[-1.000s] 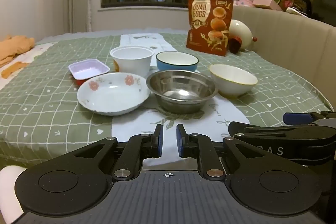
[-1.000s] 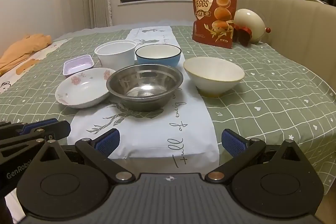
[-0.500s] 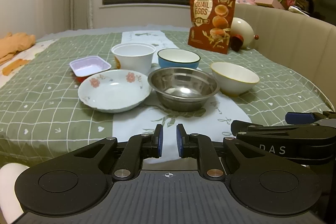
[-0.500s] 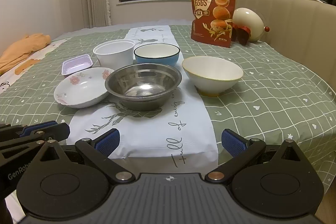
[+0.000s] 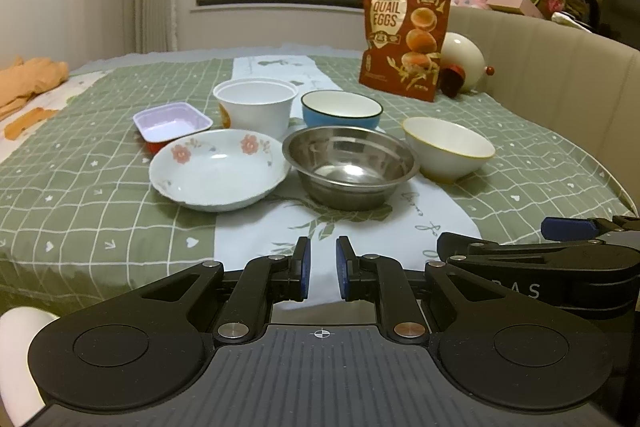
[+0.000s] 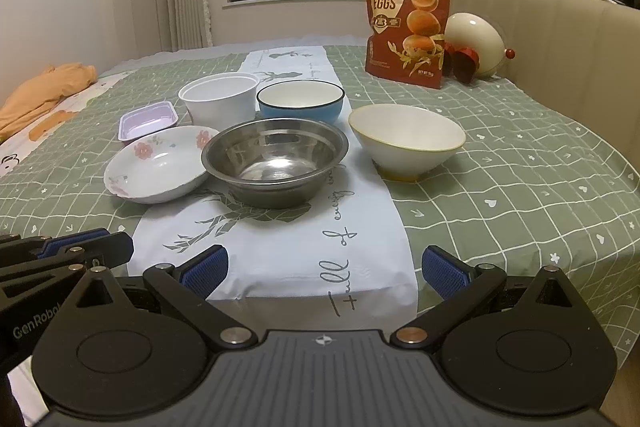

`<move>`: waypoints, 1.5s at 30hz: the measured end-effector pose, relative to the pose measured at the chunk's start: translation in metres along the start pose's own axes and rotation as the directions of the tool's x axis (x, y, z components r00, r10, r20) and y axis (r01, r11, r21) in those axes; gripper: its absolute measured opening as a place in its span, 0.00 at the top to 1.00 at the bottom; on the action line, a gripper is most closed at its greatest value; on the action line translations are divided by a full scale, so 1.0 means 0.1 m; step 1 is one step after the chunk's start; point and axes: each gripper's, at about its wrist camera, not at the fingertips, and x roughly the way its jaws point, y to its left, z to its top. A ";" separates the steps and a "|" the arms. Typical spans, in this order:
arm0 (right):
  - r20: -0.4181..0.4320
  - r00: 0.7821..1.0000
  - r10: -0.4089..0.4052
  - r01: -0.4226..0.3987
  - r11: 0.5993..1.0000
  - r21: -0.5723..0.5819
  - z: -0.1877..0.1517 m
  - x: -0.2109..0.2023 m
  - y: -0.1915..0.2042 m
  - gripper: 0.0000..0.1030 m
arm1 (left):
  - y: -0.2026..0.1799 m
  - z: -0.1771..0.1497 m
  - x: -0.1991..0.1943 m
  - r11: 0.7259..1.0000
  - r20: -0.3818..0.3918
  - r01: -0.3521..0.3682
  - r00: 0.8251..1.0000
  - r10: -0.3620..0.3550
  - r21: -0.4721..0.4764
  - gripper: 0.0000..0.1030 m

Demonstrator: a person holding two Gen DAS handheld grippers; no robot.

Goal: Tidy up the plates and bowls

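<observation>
- The shiny steel bowl (image 5: 351, 167) sits on the green checked cloth (image 5: 80, 187), well beyond the empty, nearly closed left gripper (image 5: 322, 269).
- The right gripper (image 6: 324, 269) gapes wide, empty; bowl straight ahead.
- Only the left view shows the small tray's (image 5: 172, 121) red underside.

Shiny metal bowl (image 5: 351, 167); glossy, probably ceramic floral plate (image 5: 218, 169).
</observation>
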 end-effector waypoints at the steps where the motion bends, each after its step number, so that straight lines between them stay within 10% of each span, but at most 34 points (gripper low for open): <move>1: -0.002 1.000 0.001 -0.001 1.000 0.000 0.00 0.00 0.00 0.00 | 0.00 0.00 0.00 1.000 -0.001 0.000 1.000 0.000 -0.001 0.84; 45: -0.010 1.000 0.006 -0.006 1.000 0.004 -0.02 0.02 -0.01 0.00 | 0.01 -0.01 0.01 1.000 -0.012 0.001 1.000 -0.001 -0.006 0.84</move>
